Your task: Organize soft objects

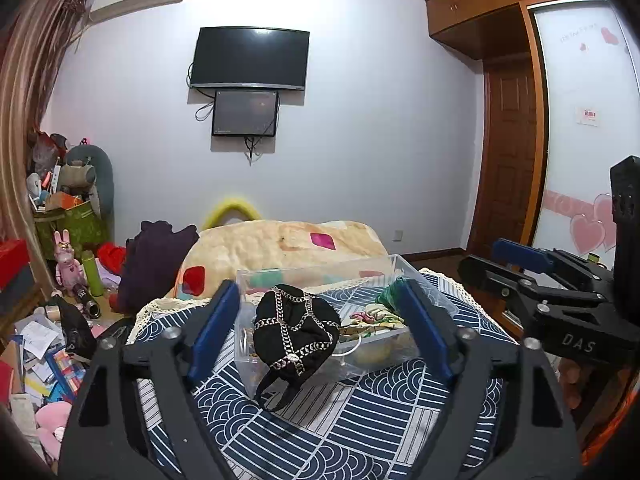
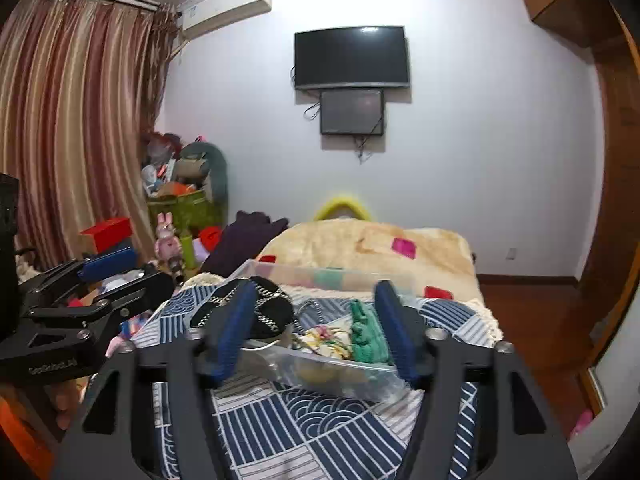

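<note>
A clear plastic box (image 1: pixel 362 364) (image 2: pixel 332 267) stands on the bed's blue patterned cover (image 1: pixel 340 420). A black pouch with silver chains (image 1: pixel 296 328) (image 2: pixel 272 314) hangs over the box's near left rim, its strap trailing onto the cover. Inside the box lie a green knitted piece (image 2: pixel 366 336) (image 1: pixel 390 292) and floral fabric (image 1: pixel 376 318) (image 2: pixel 324 336). My left gripper (image 1: pixel 316 286) is open and held back from the box, with the pouch seen beyond its fingers and untouched. My right gripper (image 2: pixel 316 286) is open too, short of the box, holding nothing.
A cream plush blanket (image 1: pixel 280 240) covers the far end of the bed, with a dark purple garment (image 1: pixel 156 256) at its left. Papers, toys and a pink rabbit figure (image 1: pixel 66 260) litter the floor on the left. Wood floor (image 2: pixel 532 312) and a wardrobe lie to the right.
</note>
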`<action>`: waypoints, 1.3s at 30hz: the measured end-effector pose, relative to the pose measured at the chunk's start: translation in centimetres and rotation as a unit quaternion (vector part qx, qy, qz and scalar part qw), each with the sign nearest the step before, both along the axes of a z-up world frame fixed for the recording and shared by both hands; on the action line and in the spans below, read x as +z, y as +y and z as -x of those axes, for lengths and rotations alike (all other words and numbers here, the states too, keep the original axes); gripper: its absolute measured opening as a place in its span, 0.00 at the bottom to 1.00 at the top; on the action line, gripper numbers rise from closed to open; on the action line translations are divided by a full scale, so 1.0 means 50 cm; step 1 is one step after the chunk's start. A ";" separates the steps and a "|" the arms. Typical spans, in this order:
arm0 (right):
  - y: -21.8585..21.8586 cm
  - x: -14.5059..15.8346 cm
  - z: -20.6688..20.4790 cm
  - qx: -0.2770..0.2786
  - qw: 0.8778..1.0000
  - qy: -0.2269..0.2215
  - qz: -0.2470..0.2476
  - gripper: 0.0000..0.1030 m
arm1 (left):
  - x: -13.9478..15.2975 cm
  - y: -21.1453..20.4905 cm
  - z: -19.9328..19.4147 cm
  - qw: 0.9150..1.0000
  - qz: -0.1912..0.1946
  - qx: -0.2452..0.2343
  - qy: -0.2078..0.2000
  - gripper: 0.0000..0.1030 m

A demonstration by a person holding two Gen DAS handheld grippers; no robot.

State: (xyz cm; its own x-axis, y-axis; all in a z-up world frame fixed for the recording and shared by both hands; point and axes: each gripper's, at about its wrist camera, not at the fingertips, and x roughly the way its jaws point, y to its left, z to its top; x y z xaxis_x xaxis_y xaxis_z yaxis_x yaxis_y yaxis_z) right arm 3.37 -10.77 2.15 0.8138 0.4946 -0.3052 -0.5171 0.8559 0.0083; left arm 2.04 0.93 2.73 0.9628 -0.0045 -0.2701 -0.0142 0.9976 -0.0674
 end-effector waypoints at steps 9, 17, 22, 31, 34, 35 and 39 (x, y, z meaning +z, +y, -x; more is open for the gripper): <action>-0.021 -0.015 0.007 -0.016 1.000 -0.006 -0.016 0.80 | -0.015 -0.012 0.014 1.000 -0.007 0.000 -0.006 0.98; -0.028 -0.022 0.021 -0.016 1.000 -0.012 -0.016 0.82 | -0.027 -0.019 0.023 1.000 -0.010 0.003 -0.011 1.00; -0.029 -0.023 0.027 -0.013 1.000 -0.015 -0.015 0.83 | -0.031 -0.017 0.026 1.000 -0.006 0.001 -0.012 1.00; -0.030 -0.023 0.028 -0.012 1.000 -0.014 -0.017 0.84 | -0.037 -0.014 0.022 1.000 -0.003 0.011 -0.011 1.00; -0.028 -0.022 0.028 -0.011 1.000 -0.014 -0.017 0.84 | -0.037 -0.013 0.021 1.000 -0.003 0.014 -0.011 1.00; -0.029 -0.023 0.028 -0.011 1.000 -0.014 -0.017 0.84 | -0.037 -0.013 0.021 1.000 -0.002 0.015 -0.011 1.00; -0.028 -0.023 0.029 -0.011 1.000 -0.014 -0.017 0.84 | -0.039 -0.012 0.022 1.000 0.000 0.014 -0.011 1.00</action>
State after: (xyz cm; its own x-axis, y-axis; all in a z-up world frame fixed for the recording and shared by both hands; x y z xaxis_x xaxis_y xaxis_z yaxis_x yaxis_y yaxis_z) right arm 1.94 -12.18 0.98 0.8326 0.4857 -0.2663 -0.4981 0.8668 0.0237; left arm 0.95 0.34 0.80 0.9683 0.0234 -0.2485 -0.0414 0.9969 -0.0674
